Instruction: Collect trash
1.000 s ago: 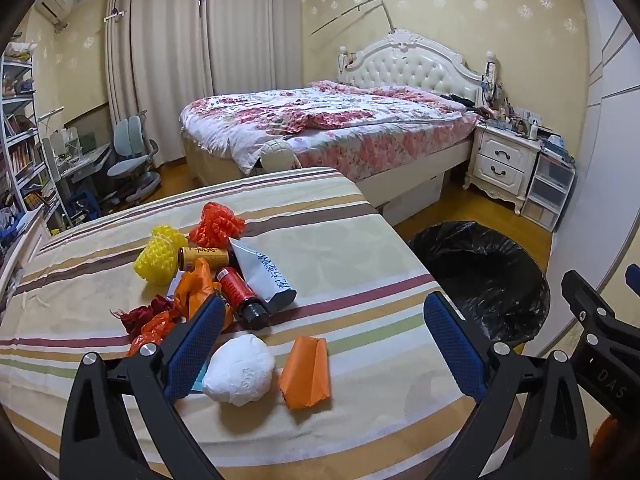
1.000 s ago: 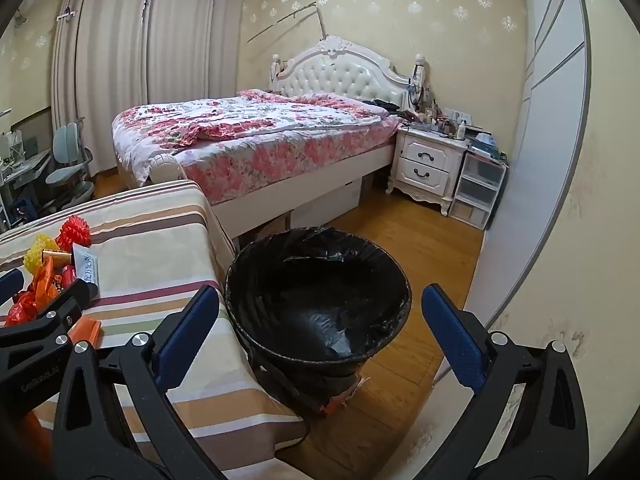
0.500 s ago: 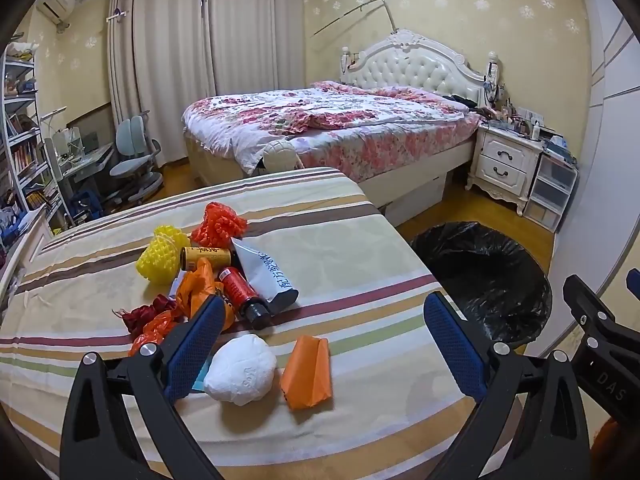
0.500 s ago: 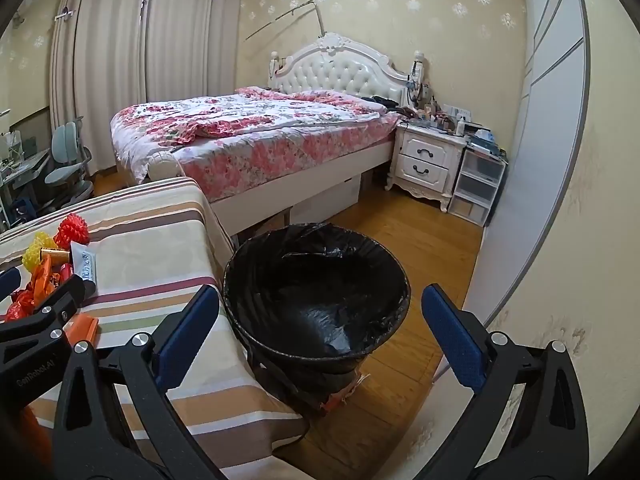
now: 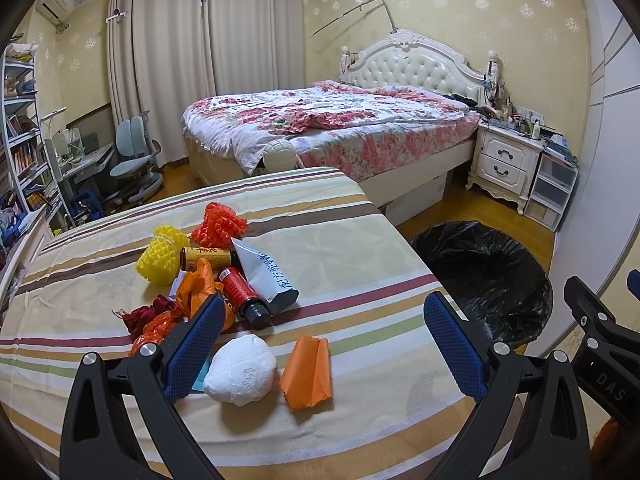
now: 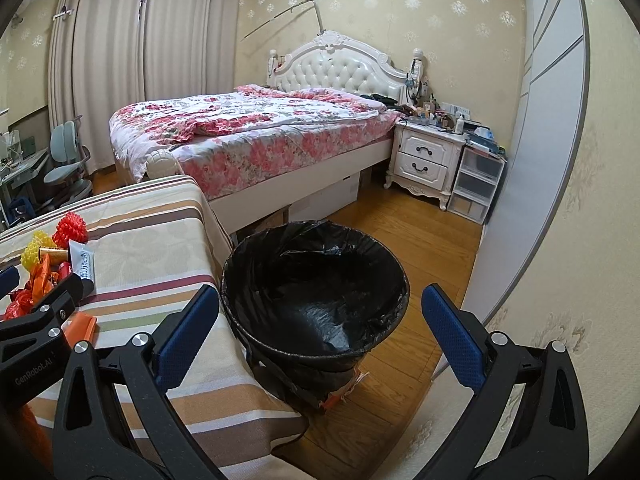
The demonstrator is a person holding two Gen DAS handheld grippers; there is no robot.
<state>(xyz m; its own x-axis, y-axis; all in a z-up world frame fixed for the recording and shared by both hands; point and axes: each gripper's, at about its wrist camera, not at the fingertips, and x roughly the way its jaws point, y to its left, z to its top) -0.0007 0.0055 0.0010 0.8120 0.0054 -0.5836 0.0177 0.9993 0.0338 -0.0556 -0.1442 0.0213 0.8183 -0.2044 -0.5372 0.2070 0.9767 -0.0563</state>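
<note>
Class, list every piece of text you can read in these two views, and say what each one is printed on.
"DAS": right gripper.
"GenRobot.AI": left gripper.
White tube: dark characters, too blurred to read.
Yellow can: red characters, too blurred to read.
White wad: faint embossed marks, unreadable.

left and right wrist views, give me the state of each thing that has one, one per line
left gripper: jaws open, empty, above the table
right gripper: jaws open, empty, over the bin
trash bin: upright, black liner fitted, looks empty
white paper ball: crumpled, on the striped cloth
orange wrapper: folded, lying flat
red bottle: on its side, capped
white tube: lying down, squeezed flat
yellow can: on its side
</note>
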